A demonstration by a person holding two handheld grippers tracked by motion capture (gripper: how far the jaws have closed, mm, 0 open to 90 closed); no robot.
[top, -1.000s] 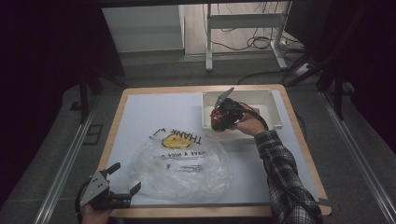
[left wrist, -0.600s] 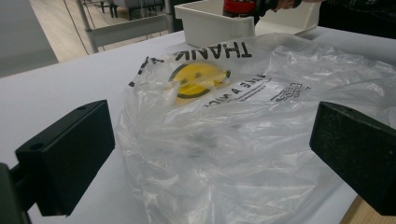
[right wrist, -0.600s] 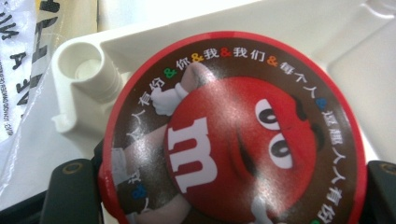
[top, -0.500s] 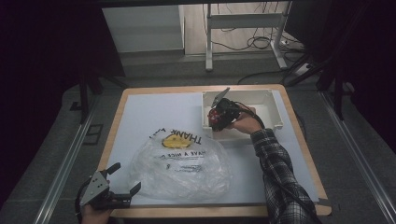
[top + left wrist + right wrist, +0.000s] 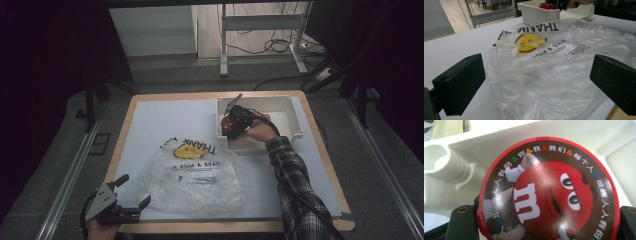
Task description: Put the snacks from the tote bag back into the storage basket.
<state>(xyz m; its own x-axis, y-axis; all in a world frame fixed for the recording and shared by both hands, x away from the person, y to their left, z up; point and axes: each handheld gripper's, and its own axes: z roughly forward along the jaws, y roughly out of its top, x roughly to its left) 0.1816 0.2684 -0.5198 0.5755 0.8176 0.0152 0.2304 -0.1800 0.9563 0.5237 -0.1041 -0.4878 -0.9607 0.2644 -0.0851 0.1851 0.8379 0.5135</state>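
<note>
A round red candy tin (image 5: 549, 192) with a cartoon face on its lid sits between the jaws of my right gripper (image 5: 546, 225), which is shut on its sides. In the high view the gripper (image 5: 231, 125) holds the tin (image 5: 226, 126) low over the left end of a white plastic tray (image 5: 295, 112). A crumpled clear plastic bag (image 5: 195, 172) with a yellow smiley and black lettering lies on the mat. My left gripper (image 5: 134, 190) rests at the near left corner, open, its jaws facing the bag (image 5: 554, 62) and not touching it.
The table has a pale mat (image 5: 165, 125) inside a wooden border. The tray (image 5: 461, 162) has a moulded post in its corner, close beside the tin. Dark floor and metal rails surround the table; a table frame and cables stand beyond the far edge.
My right gripper has carried the tin slightly left and lower toward the tray's left end. The left gripper and the bag have stayed put.
</note>
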